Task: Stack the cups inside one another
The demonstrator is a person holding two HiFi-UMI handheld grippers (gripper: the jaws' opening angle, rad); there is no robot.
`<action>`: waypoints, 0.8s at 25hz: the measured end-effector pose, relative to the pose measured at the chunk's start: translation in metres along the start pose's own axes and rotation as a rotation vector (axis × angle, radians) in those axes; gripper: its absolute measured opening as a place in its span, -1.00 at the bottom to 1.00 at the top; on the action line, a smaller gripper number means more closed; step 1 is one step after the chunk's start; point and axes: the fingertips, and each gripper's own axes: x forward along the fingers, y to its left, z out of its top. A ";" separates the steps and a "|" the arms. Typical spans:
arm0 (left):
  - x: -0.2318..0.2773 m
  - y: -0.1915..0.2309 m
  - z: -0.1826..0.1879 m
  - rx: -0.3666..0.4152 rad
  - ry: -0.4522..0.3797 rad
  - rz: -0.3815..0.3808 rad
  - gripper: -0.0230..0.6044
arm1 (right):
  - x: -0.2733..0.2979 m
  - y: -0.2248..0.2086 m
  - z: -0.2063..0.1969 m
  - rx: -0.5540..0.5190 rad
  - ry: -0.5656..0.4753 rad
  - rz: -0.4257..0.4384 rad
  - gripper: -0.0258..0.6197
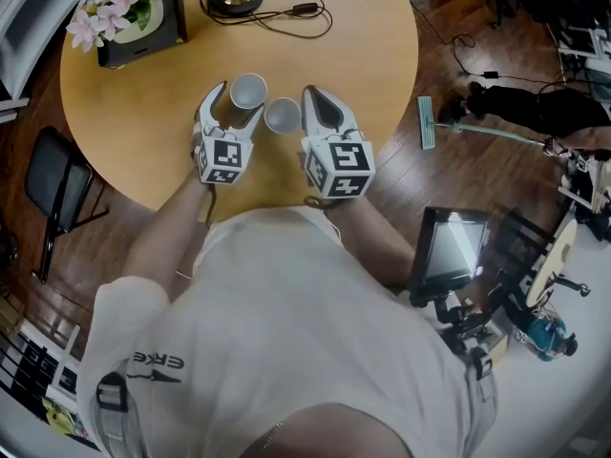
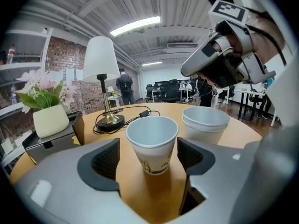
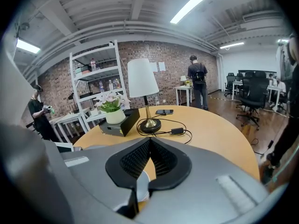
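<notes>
My left gripper is spread wide around a single paper cup standing upright on the tabletop; both pads stand clear of its sides. At the cup's 4 o'clock in the head view, just beside it, sits a stacked pair of cups. My right gripper is closed with its pads together, holding nothing, hovering just at the pair's 3 o'clock.

A single paper cup stands upright and empty at the centre of the left gripper view, white inside, with a faint print low on its wall. Right of it, near but apart, a nested stack of two cups stands upright on the tabletop.
</notes>
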 end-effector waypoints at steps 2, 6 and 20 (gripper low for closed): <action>0.005 0.000 0.001 0.004 -0.004 -0.001 0.25 | 0.002 -0.001 -0.001 0.001 0.002 -0.002 -0.88; 0.007 0.003 0.003 0.002 -0.015 0.016 0.12 | 0.002 -0.003 -0.001 0.004 0.003 -0.004 -0.88; -0.012 0.025 0.028 -0.014 -0.078 0.091 0.09 | -0.009 0.003 0.008 -0.007 -0.027 0.005 -0.88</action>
